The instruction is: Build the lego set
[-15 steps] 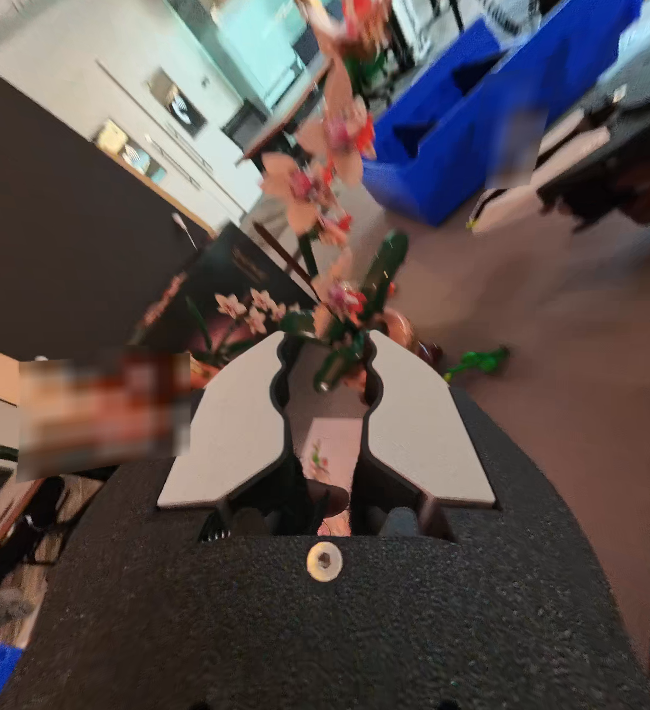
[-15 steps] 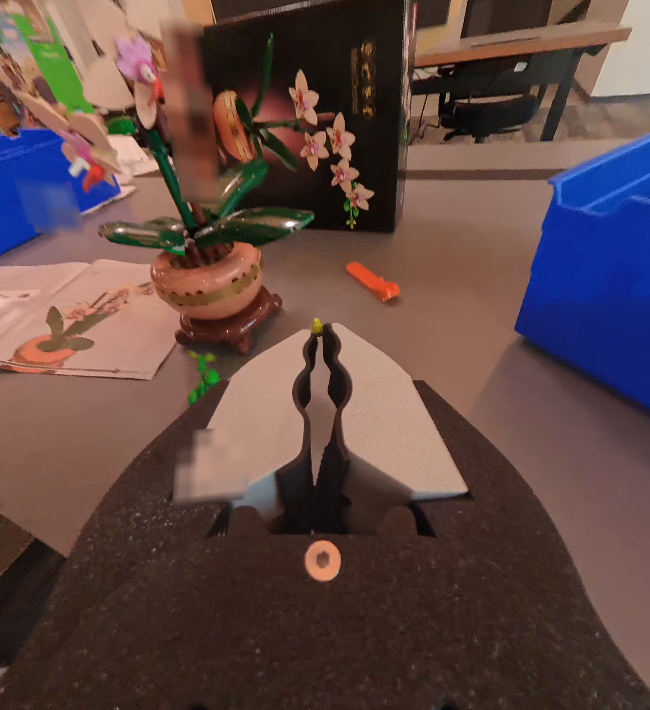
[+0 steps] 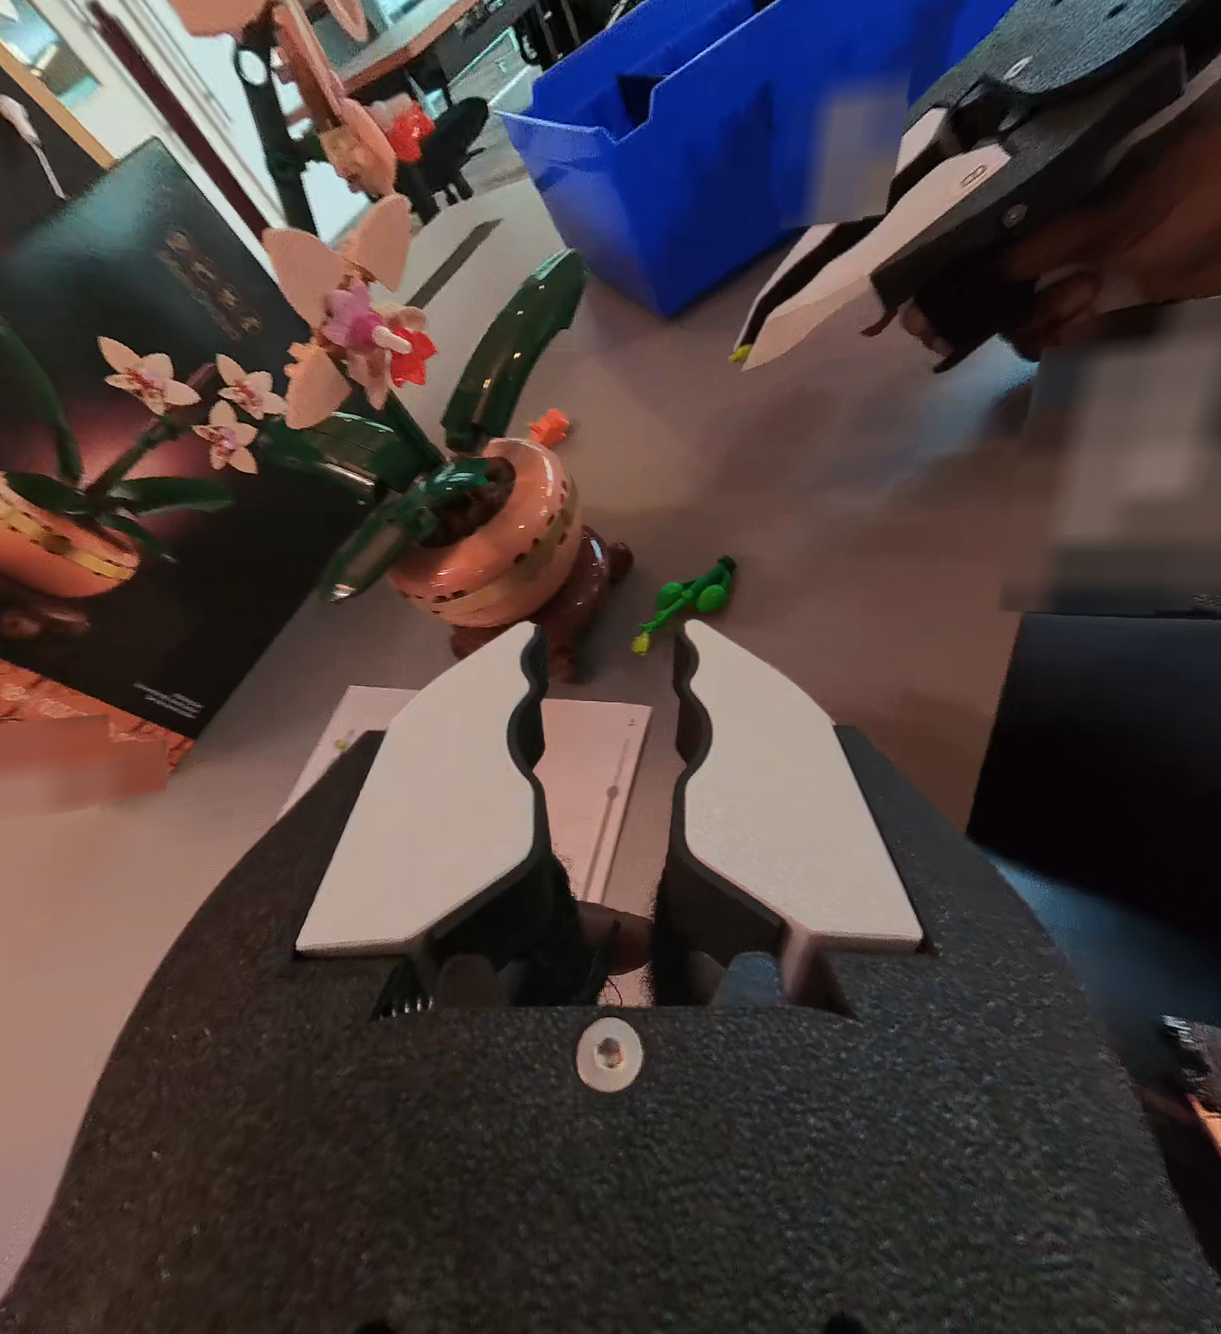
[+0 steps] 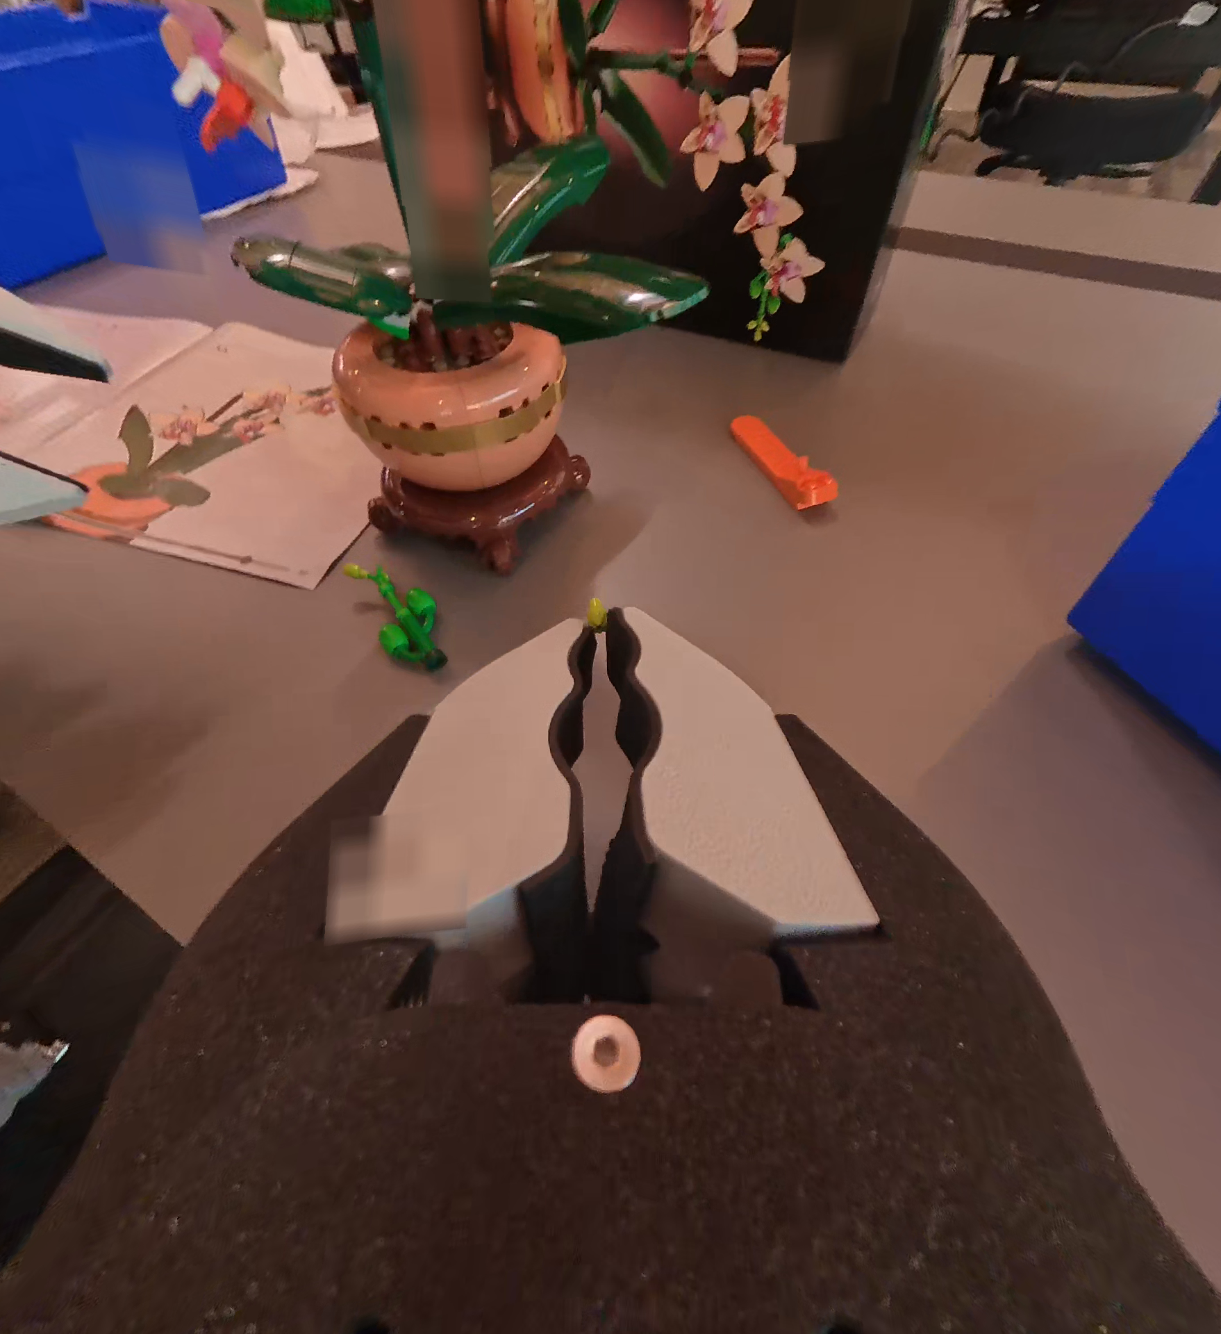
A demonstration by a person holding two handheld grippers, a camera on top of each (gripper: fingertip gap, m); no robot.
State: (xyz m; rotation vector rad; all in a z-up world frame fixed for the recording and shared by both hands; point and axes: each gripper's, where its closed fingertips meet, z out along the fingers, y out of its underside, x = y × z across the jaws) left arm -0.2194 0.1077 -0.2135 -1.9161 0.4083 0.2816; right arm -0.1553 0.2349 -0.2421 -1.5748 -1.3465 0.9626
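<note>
The lego orchid stands in a tan pot [image 4: 449, 411] on a brown base, with green leaves and pink flowers [image 3: 348, 325]. My right gripper [image 4: 604, 621] is shut on a tiny yellow-green bud [image 4: 597, 613] and is held above the table in front of the pot. It also shows in the left wrist view [image 3: 745, 354]. A loose green stem piece [image 4: 405, 628] lies on the table by the pot, also in the left wrist view [image 3: 687, 595]. My left gripper [image 3: 607, 635] is open and empty, just short of the pot [image 3: 492, 541].
The black set box [image 3: 124, 433] stands behind the orchid. An open instruction booklet [image 4: 232, 469] lies left of the pot. An orange brick separator [image 4: 784, 462] lies to the right. Blue bins stand at the right [image 4: 1206, 541] and far left [image 4: 52, 144]. Left tips to right tips: about 15 centimeters. Both grippers' tips are roughly 9 centimeters from the loose green stem piece [image 4: 405, 628]. My left wrist view [image 3: 704, 585] looks at it from another angle.
My left gripper has drawn back and down from the orchid's leaves and stem. My right gripper has moved closer to the pot, still holding the bud.
</note>
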